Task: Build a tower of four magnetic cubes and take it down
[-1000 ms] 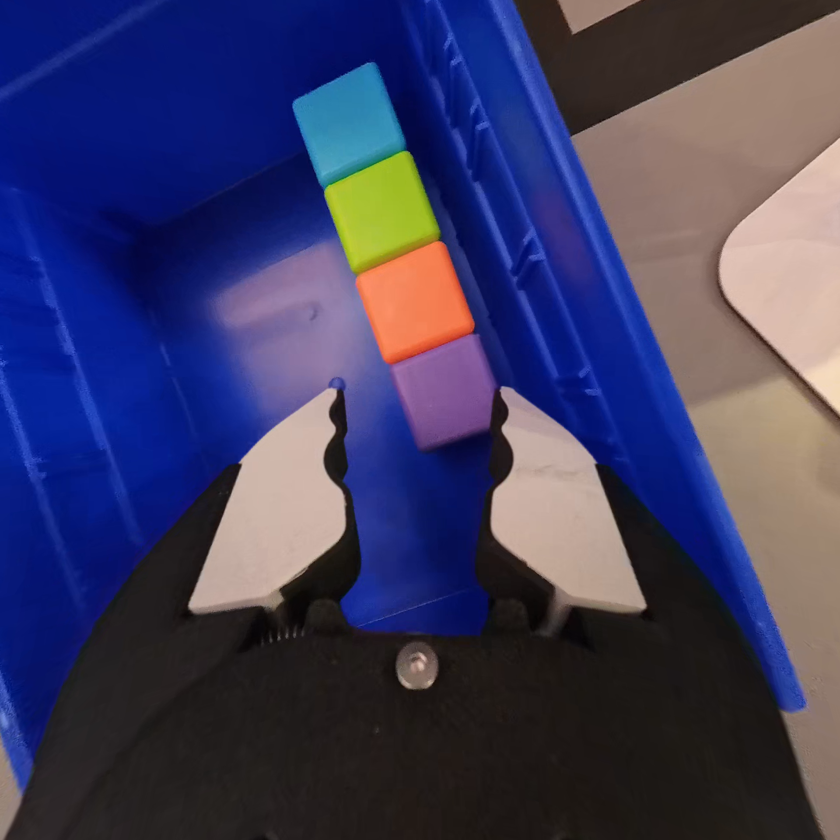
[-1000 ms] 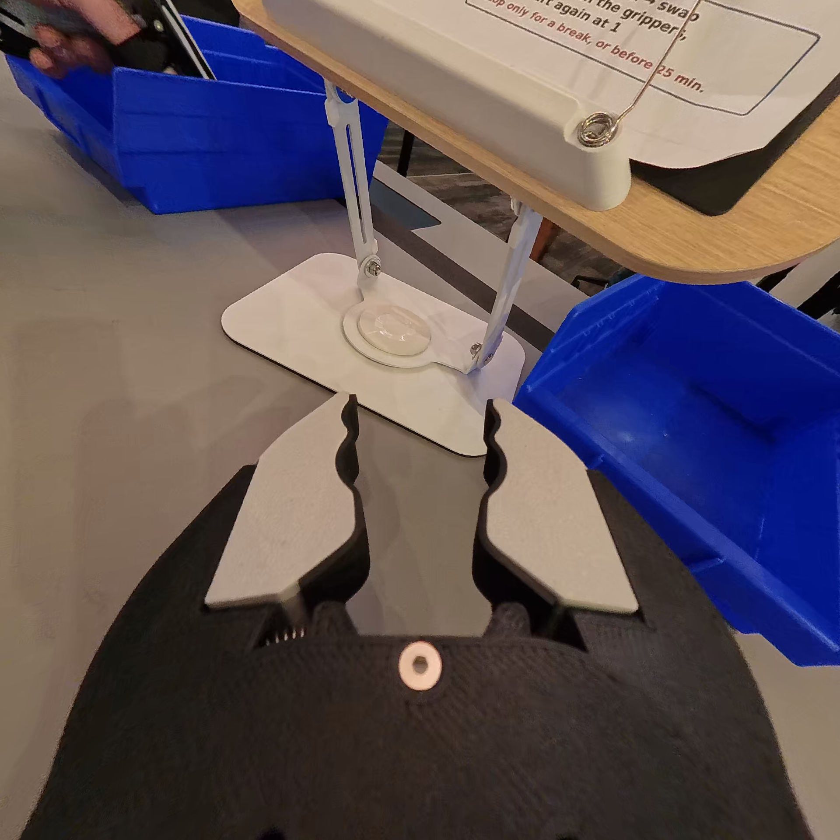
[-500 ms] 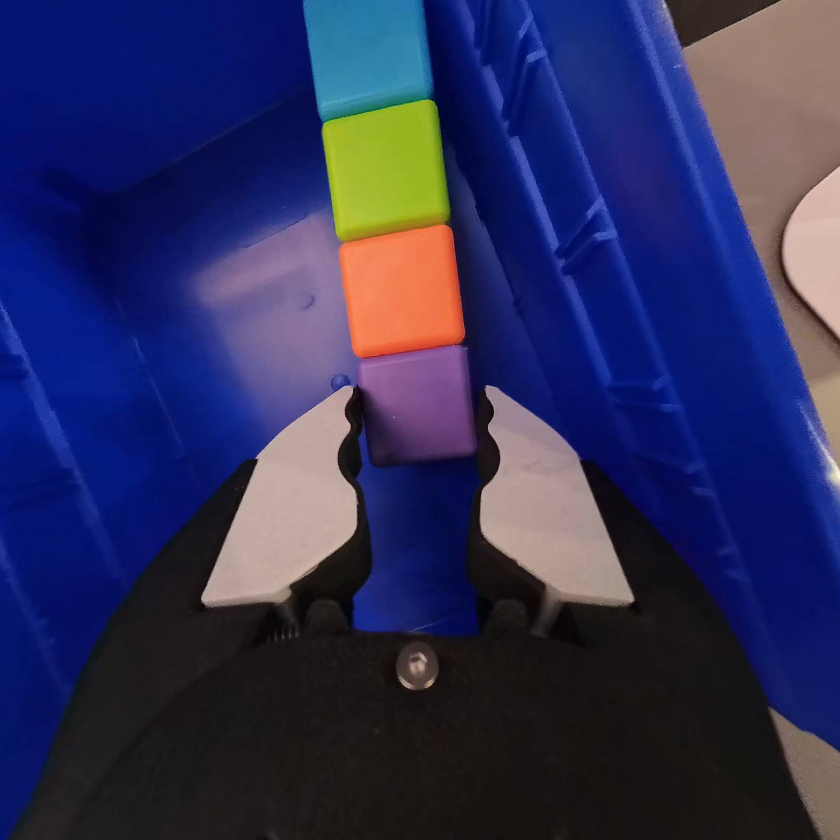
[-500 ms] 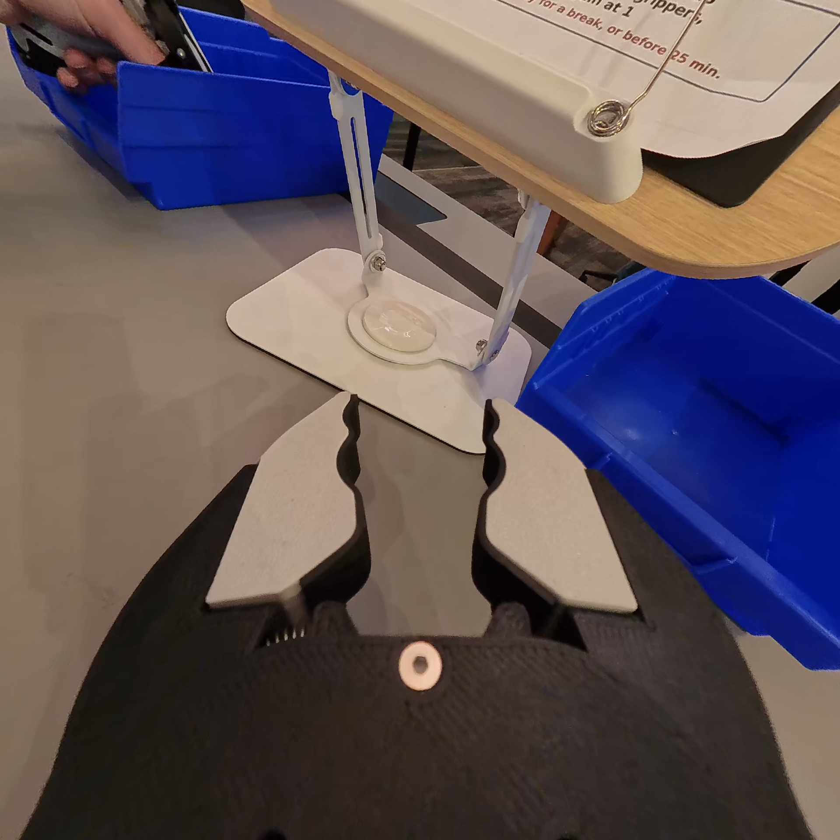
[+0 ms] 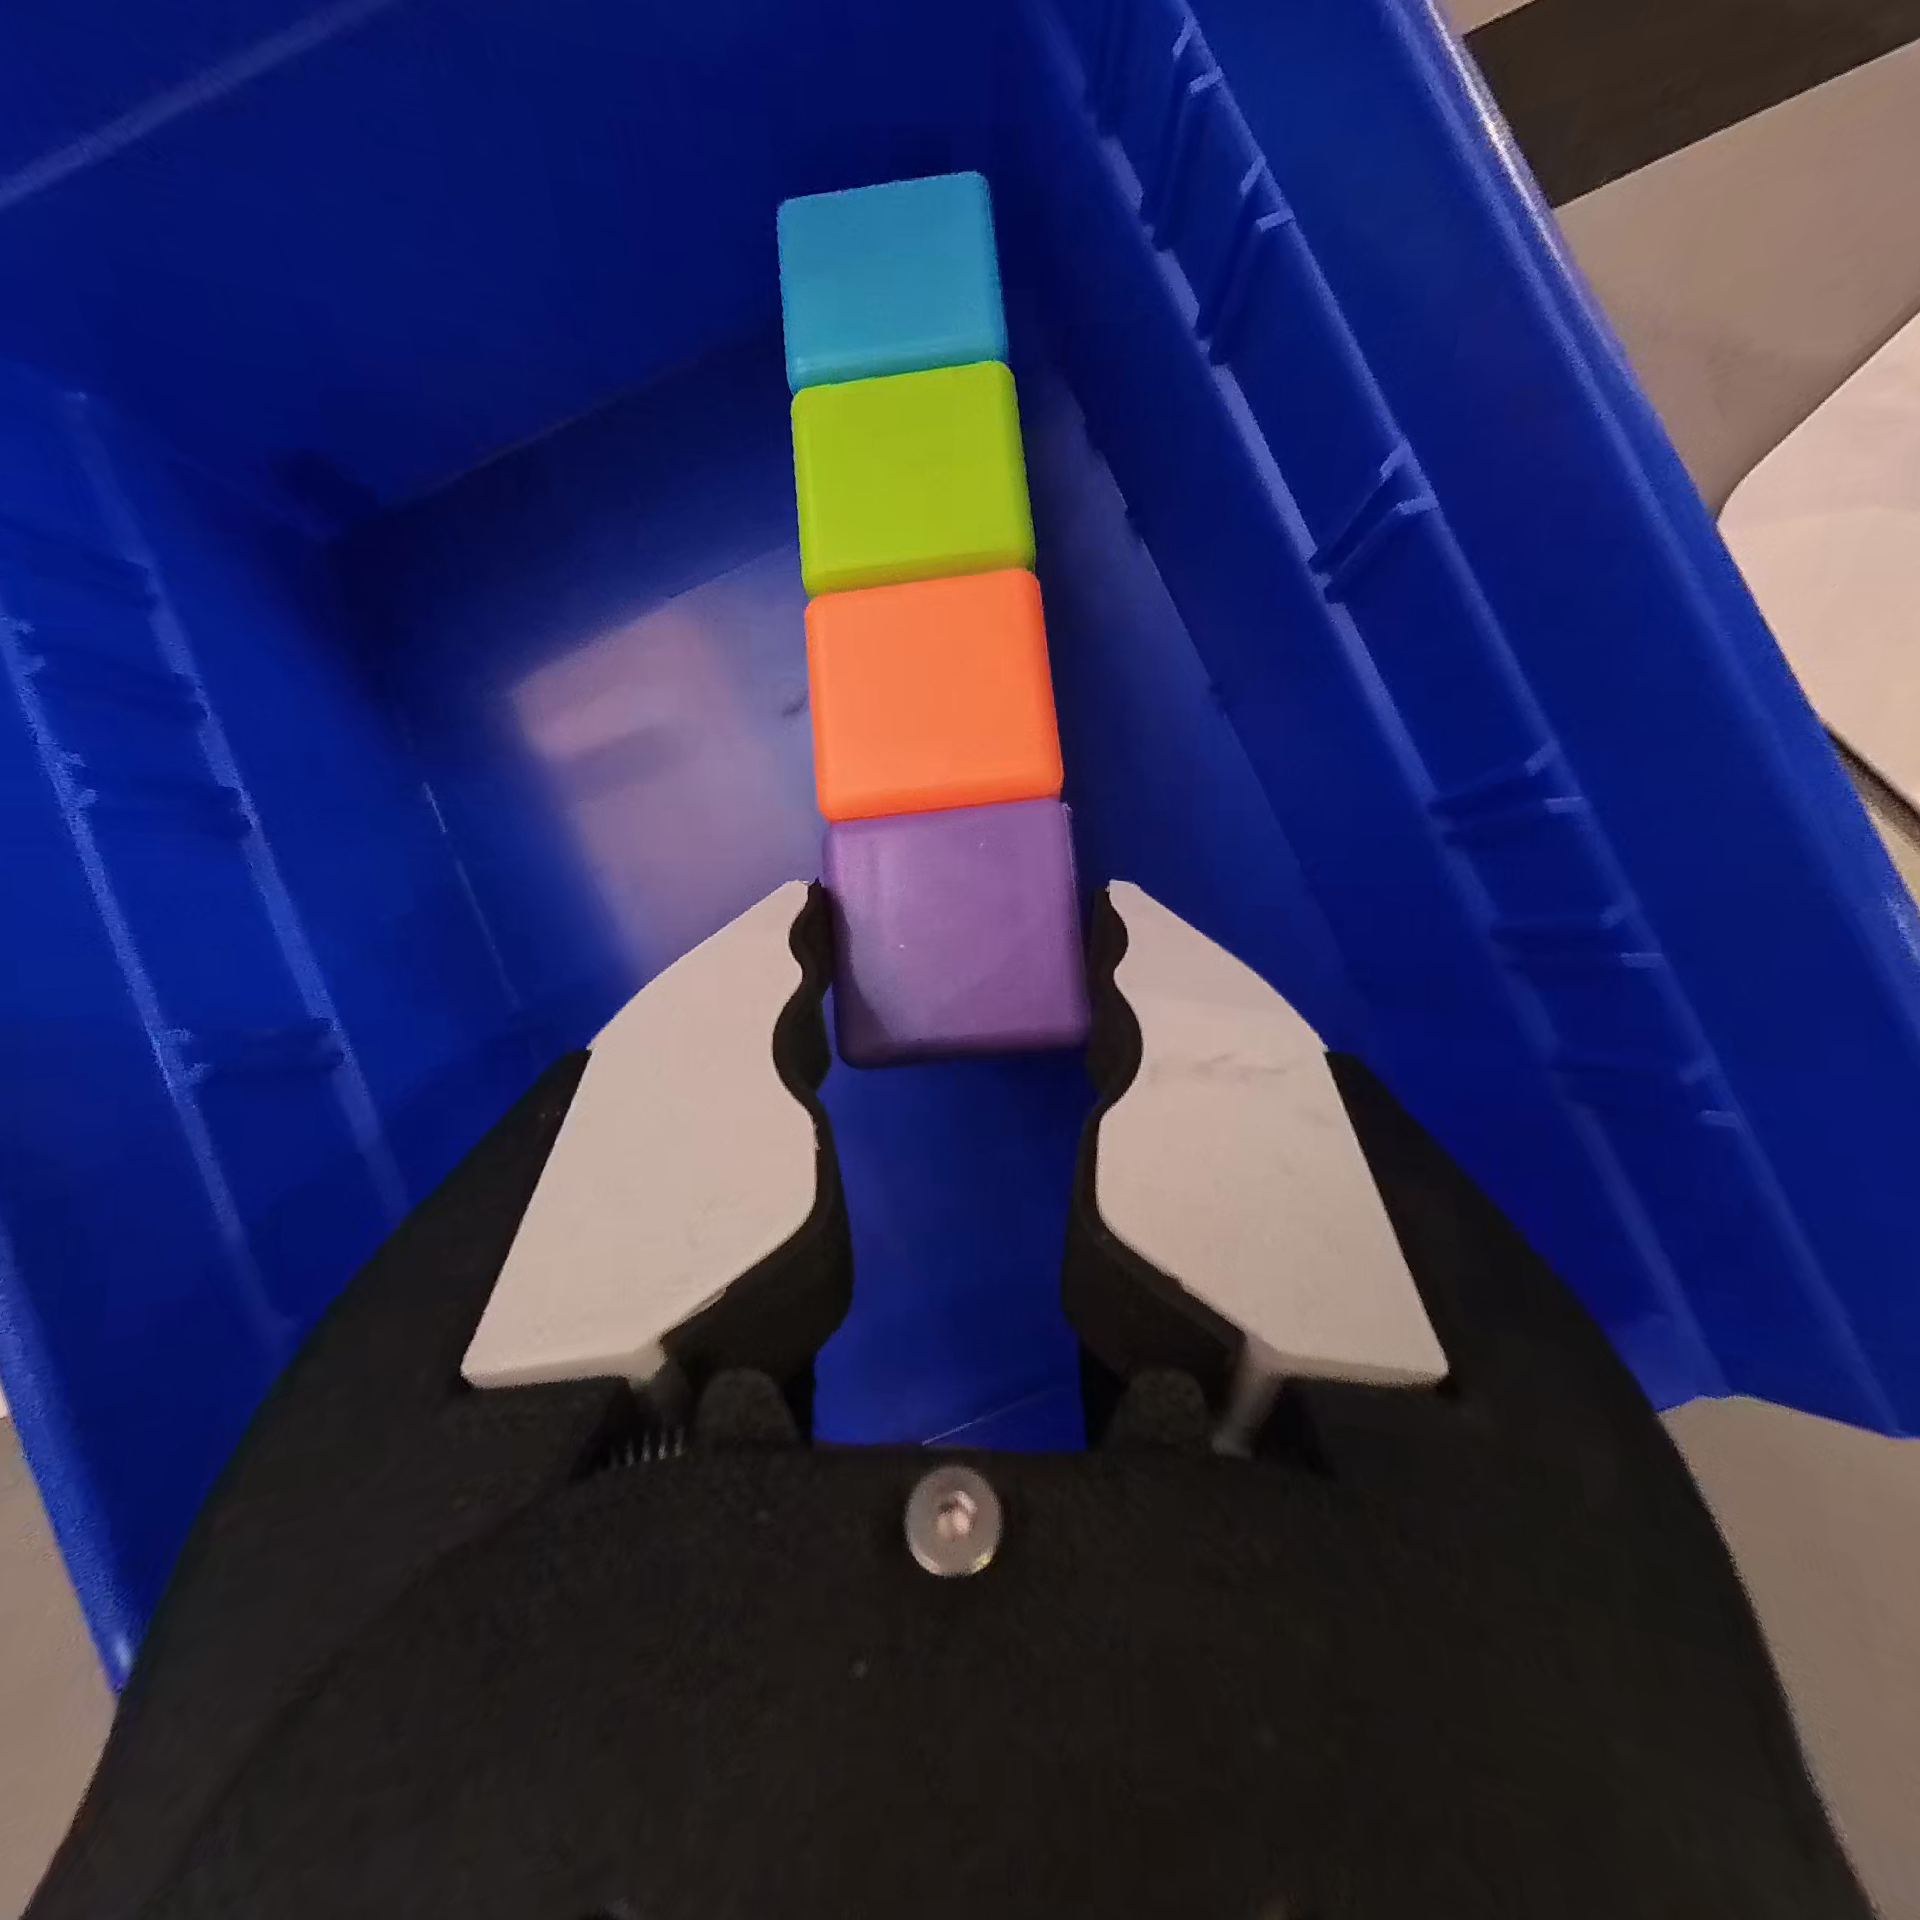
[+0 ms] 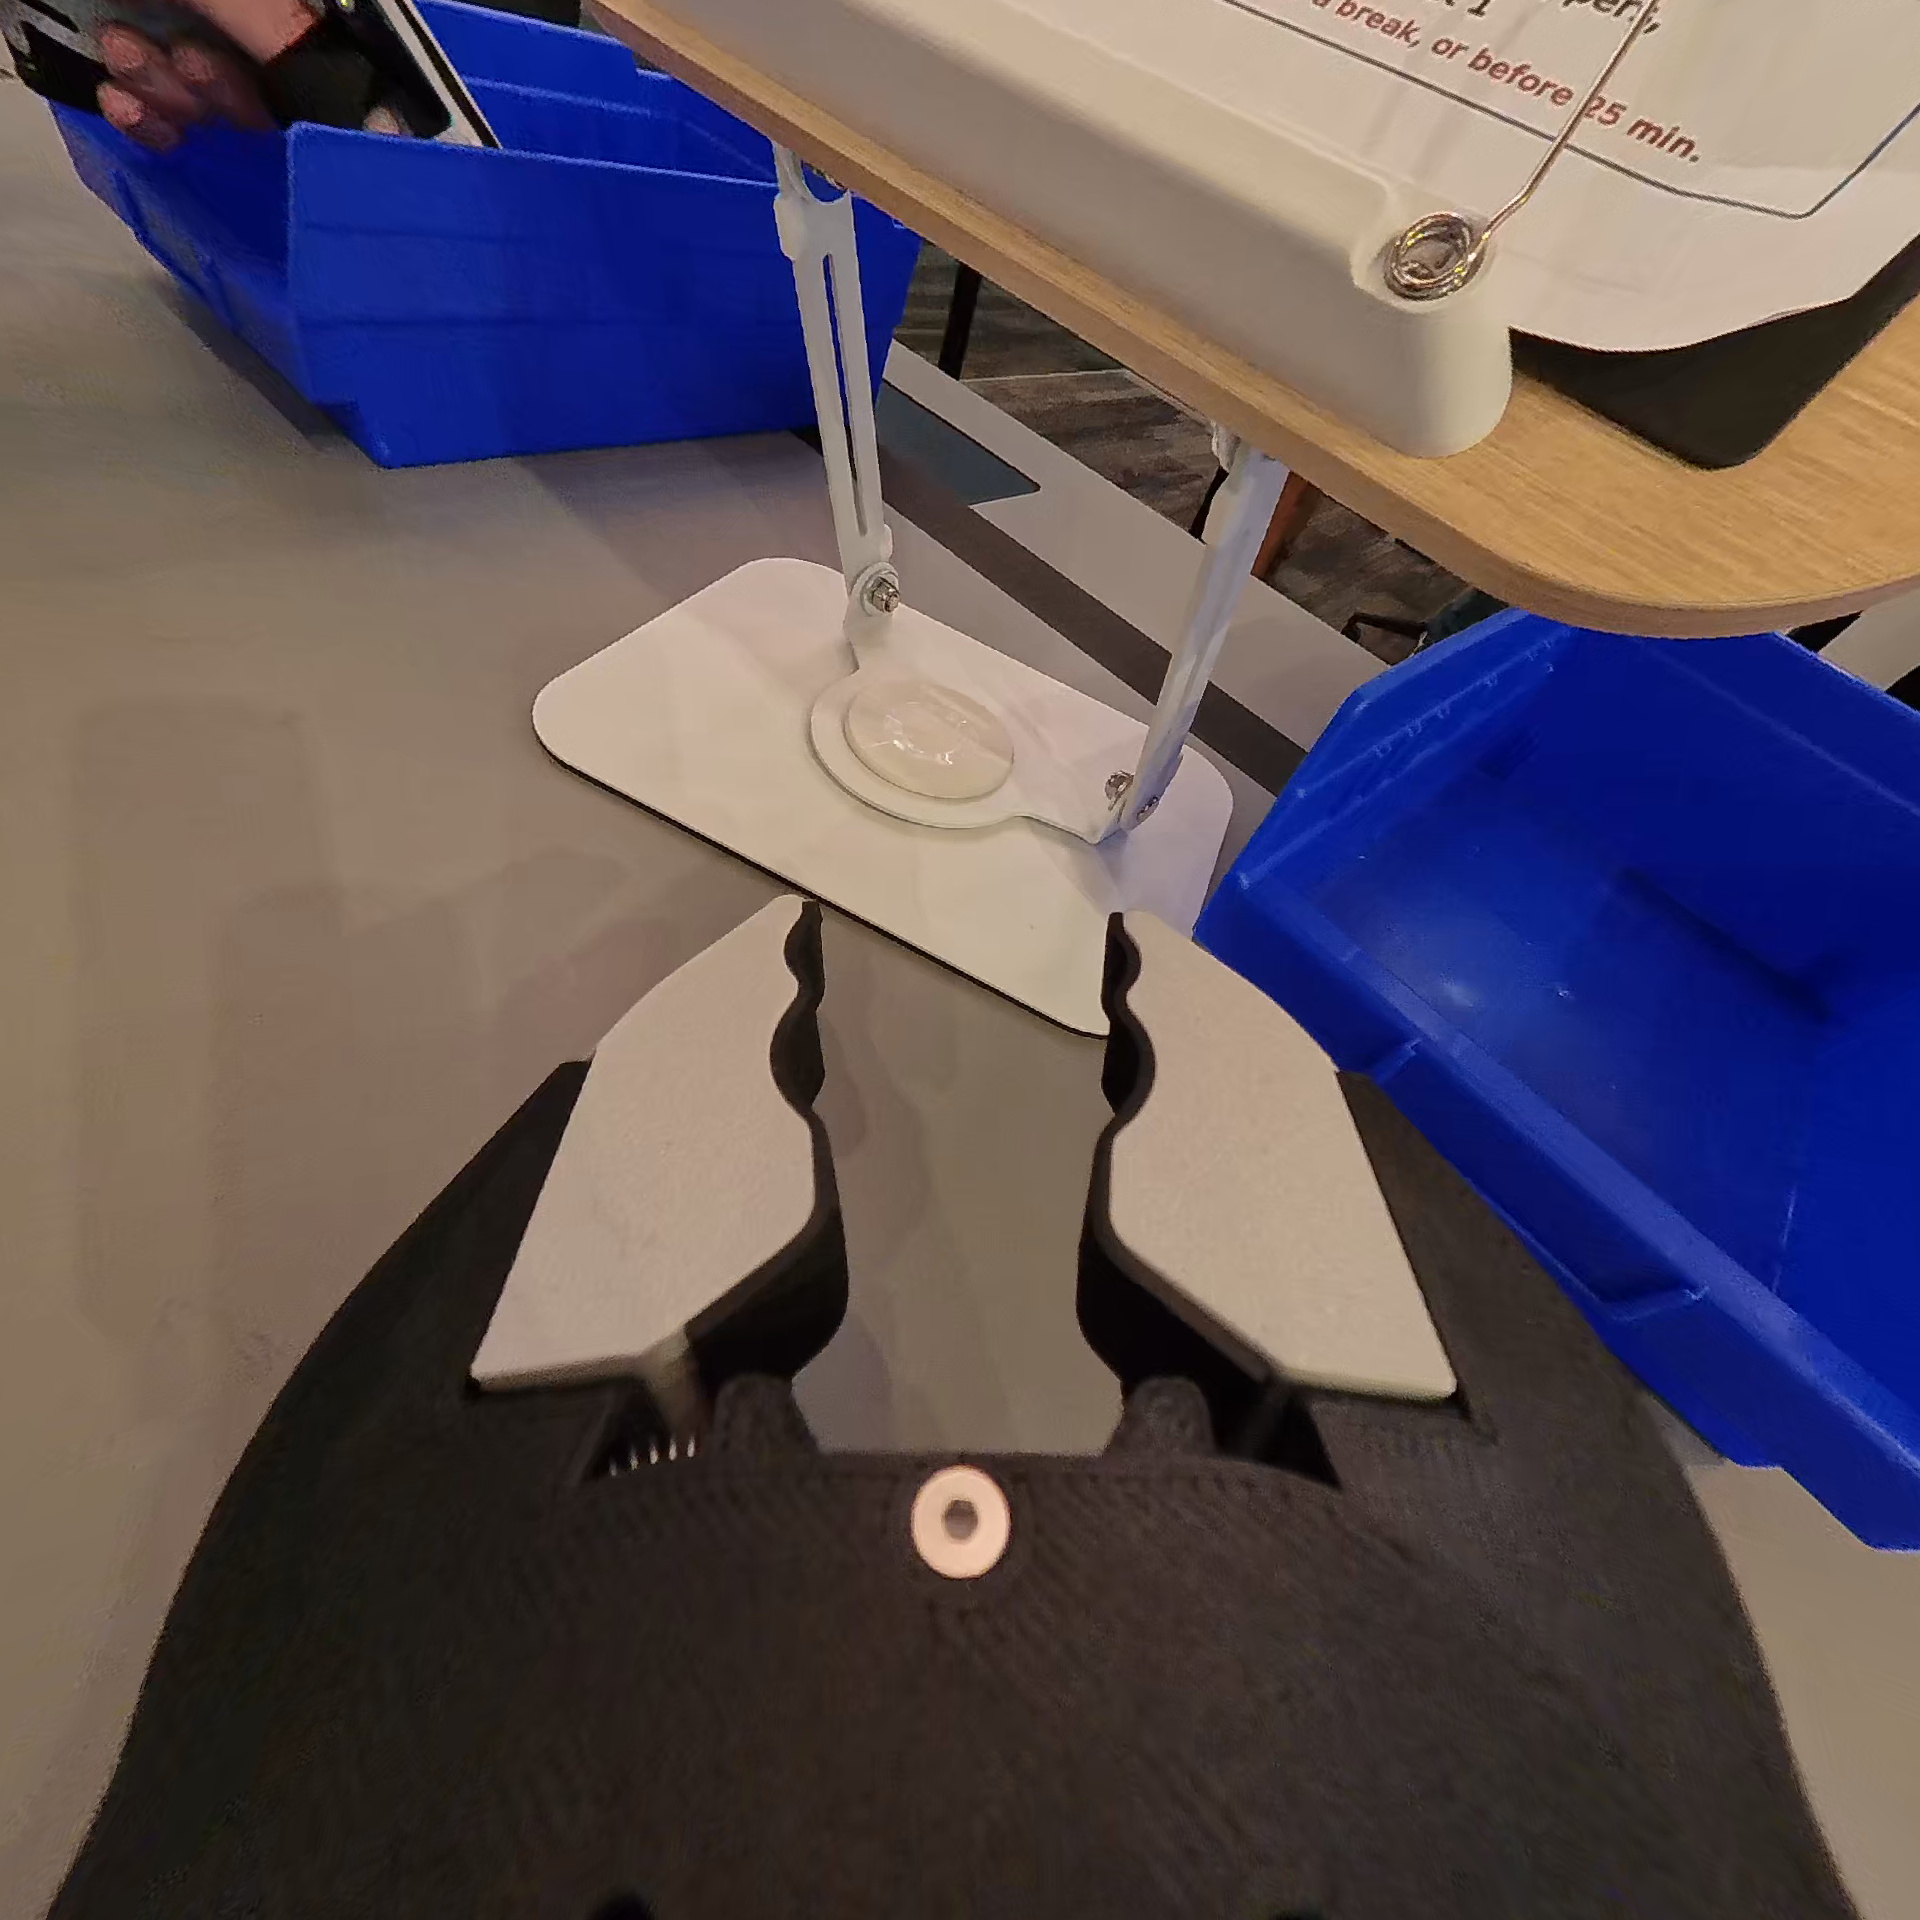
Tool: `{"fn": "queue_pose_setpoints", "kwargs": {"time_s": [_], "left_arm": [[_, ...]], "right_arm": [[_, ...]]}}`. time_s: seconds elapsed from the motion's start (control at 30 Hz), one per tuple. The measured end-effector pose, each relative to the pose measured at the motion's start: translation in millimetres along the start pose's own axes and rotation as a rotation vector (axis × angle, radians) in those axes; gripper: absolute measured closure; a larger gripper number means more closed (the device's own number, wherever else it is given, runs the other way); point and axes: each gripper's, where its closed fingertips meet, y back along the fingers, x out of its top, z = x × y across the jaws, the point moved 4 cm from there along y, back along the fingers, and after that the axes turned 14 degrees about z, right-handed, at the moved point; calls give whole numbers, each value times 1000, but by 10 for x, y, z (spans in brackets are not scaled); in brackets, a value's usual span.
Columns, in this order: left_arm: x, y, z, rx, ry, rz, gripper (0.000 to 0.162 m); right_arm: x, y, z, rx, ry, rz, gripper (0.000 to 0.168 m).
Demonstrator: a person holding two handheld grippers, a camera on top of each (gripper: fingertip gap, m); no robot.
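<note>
The left tongs (image 5: 958, 940) reach into a blue bin (image 5: 1455, 582) and are closed onto the purple cube (image 5: 956, 935), a finger pressed against each of its side faces. That cube is the near end of a straight row of four joined cubes — purple, then the orange cube (image 5: 932, 691), the green cube (image 5: 911, 476) and the light blue cube (image 5: 888, 278) farthest off. The row runs along the bin's interior close to its ribbed right wall (whether it touches the wall or the bin floor cannot be told).

The right tongs (image 6: 961, 971) hang over the grey counter (image 6: 260, 831), fingers parted wide with nothing between them. Just past the tips lies the white base plate (image 6: 727, 717) of a stand whose two thin legs carry a tilted wooden board (image 6: 1558, 499) with a white clipboard (image 6: 1195, 177) on it. A second blue bin (image 6: 1621, 1039) sits to the right of the plate — another one (image 6: 499, 301) stands at the far left, where a person's hand (image 6: 166, 94) shows at its rim.
</note>
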Motion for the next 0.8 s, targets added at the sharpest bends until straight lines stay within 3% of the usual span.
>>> {"fn": "queue_pose_setpoints", "kwargs": {"time_s": [0.23,0.5,0.8], "left_arm": [[-132,35,59,-84,1,-37,114],[-194,-47,63,-32,-118,-112,113],[-177,-81,48,-36,-100,-95,112]], "right_arm": [[-6,-6,-17,9,0,-4,116],[-2,-7,-24,11,6,-5,117],[-12,-13,-23,14,5,-10,117]]}}
